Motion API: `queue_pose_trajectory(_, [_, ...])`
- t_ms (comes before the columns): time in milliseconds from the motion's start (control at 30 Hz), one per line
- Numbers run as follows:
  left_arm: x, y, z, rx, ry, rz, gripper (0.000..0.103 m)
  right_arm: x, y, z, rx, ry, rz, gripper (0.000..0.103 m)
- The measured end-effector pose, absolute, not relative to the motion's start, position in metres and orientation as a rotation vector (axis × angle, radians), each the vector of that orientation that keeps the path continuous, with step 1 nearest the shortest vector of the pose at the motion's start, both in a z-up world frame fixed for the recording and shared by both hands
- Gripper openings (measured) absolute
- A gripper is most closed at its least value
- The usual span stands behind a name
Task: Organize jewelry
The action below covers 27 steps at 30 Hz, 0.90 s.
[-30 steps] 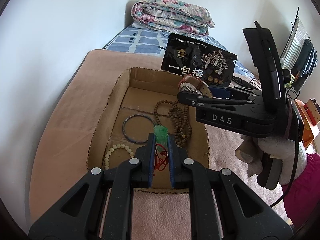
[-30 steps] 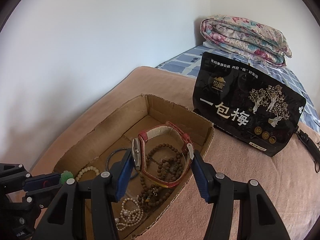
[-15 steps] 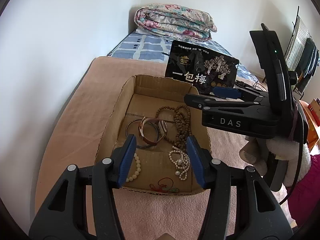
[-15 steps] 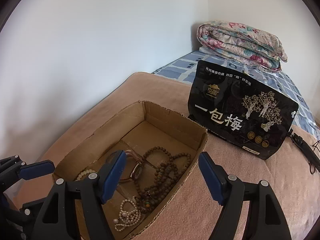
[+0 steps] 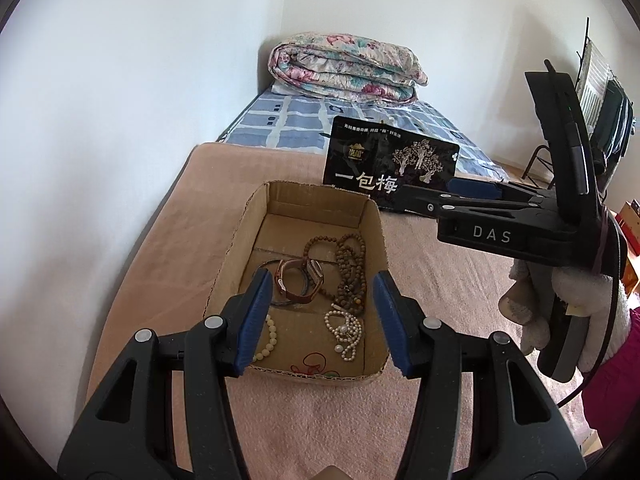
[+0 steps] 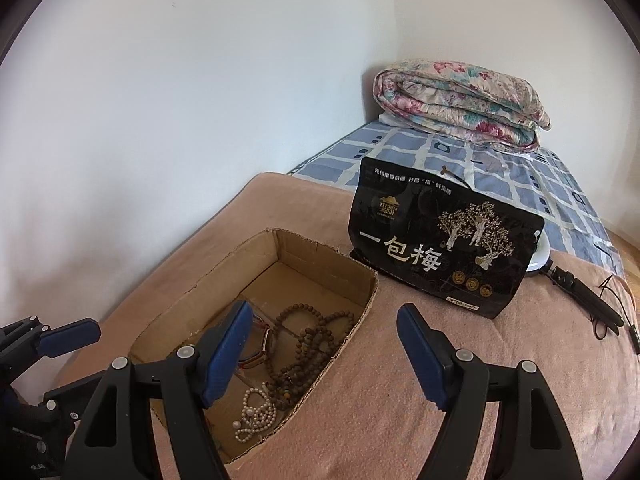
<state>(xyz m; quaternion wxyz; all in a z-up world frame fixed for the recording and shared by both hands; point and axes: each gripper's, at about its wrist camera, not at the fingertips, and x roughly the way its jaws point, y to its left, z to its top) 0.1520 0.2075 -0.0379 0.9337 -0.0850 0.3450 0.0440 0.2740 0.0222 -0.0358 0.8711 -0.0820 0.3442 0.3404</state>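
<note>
Box: an open cardboard box [image 5: 240,240] sits on a pink blanket [image 5: 440,280] on the bed, its long axis running away from the left wrist camera toward a black snack pouch [image 5: 384,168] standing just behind it.
Left gripper: the left gripper [image 5: 324,320] hangs above the box's near end with jaws apart and nothing between them — the jewelry lies below and beyond the blue pads.
Left side of box: a pale bead bracelet [image 5: 268,340] lies by the near left corner, a dark bangle [image 5: 280,302] beyond it with a brown-strapped watch [image 5: 298,284] resting across it.
Near wall: a red cord [image 5: 312,364] lies curled just inside.
Right side of box: a white pearl strand [image 5: 346,330] lies bunched near the right wall; a long string of brown wooden beads [image 5: 348,264] trails from it toward the far end, lengthwise.
Right gripper: the right gripper [image 6: 324,356] is spread wide and empty — one pad over the box, the other over the blanket, the beads below between them.
Background: a folded floral quilt [image 6: 460,104] rests on a blue checked sheet [image 6: 520,184].
</note>
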Motion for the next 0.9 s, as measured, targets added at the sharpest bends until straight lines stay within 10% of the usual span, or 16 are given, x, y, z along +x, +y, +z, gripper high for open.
queue_pose_trajectory(500, [0.093, 0.175, 0.01, -0.115, 0.604, 0.113, 0.054, 0.209, -0.033, 0.025, -0.164, 0.62, 0.706, 0.082])
queue_pose_trajectory(900, [0.061, 0.155, 0.015, -0.095, 0.587, 0.12, 0.078, 0.164, -0.082, 0.026, -0.182, 0.606, 0.67, 0.087])
